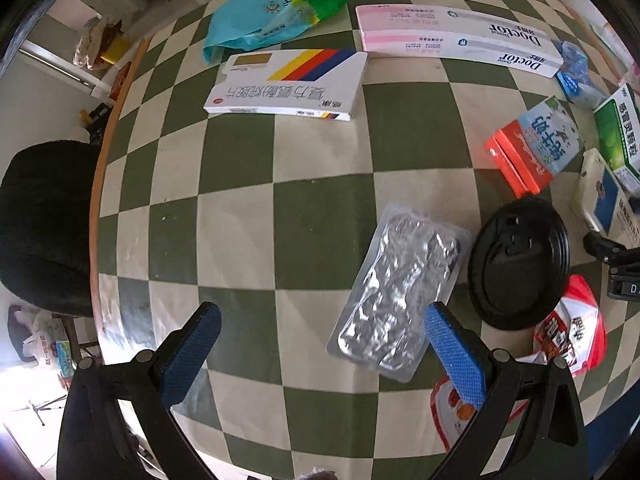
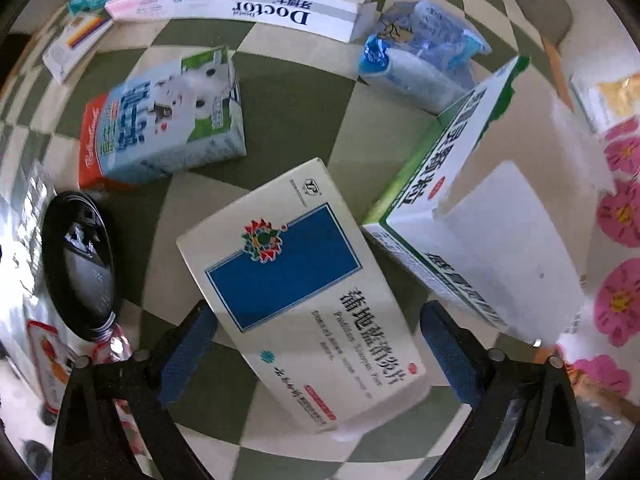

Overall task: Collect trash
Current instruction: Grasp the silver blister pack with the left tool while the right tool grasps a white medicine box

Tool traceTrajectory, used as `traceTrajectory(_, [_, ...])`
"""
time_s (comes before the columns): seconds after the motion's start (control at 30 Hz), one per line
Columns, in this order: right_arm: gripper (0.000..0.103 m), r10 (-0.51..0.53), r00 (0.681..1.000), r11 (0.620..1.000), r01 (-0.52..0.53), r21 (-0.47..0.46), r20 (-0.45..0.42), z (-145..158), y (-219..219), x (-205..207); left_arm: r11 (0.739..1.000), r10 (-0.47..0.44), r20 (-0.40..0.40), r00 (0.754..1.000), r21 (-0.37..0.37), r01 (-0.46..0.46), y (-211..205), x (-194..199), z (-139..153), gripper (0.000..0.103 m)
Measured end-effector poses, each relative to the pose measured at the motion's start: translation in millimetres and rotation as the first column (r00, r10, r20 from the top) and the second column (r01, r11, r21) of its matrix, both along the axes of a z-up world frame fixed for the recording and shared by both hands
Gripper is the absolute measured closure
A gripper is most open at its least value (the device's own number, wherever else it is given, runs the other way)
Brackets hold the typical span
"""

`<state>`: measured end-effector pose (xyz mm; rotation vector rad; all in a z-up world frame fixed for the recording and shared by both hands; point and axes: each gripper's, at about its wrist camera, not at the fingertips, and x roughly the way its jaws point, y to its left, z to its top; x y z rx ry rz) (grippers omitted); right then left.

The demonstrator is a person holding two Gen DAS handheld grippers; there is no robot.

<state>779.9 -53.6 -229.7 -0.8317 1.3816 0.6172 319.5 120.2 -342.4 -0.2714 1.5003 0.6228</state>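
Left gripper (image 1: 320,354): we see its jaws spread apart over the checkered surface (image 1: 320,152), gripping nothing.
Foil pack (image 1: 396,288): lies flat, its near end between our left fingers, touching neither.
Black lid (image 1: 518,264): at 3 o'clock of the foil pack, just beside it.
Red snack wrapper (image 1: 572,332): at 5 o'clock of the lid, tucked partly under it.
Right gripper (image 2: 320,348): jaws wide, clamped on nothing.
Blue-panel box (image 2: 296,280): lies tilted between our right fingers; contact we cannot tell.
Green-edged box (image 2: 452,184): at 2 o'clock of it, close beside.
Milk carton (image 2: 168,124): at 11 o'clock, lying on its side.
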Motion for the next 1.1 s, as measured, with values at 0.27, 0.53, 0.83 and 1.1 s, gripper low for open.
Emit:
traceTrajectory(0.27, [0.009, -0.401, 0.903, 0.913, 0.408, 0.015, -0.155, -27, -63, -31, 0.997, -0.033, 0.013, 0.999, -0.073, 0.034, 2, 0, -6, 0.0])
traceTrajectory(0.53, [0.009, -0.384, 0.914, 0.919, 0.392, 0.045, -0.131, -43, -75, -75, 0.959, -0.214, -0.048, 0.976, -0.198, 0.201, -12, 21, -45, 0.001])
traceTrajectory(0.83, [0.021, -0.249, 0.965, 0.968, 0.251, 0.015, -0.084, -76, -54, -113, 0.95, -0.194, -0.001, 0.981, -0.251, 0.187, -8, 34, -57, 0.04])
traceTrajectory(1.1, [0.019, -0.454, 0.876, 0.887, 0.461, 0.006, -0.164, -99, -83, -128, 0.96, 0.141, -0.015, 0.99, -0.242, -0.14, 23, -4, -72, 0.036])
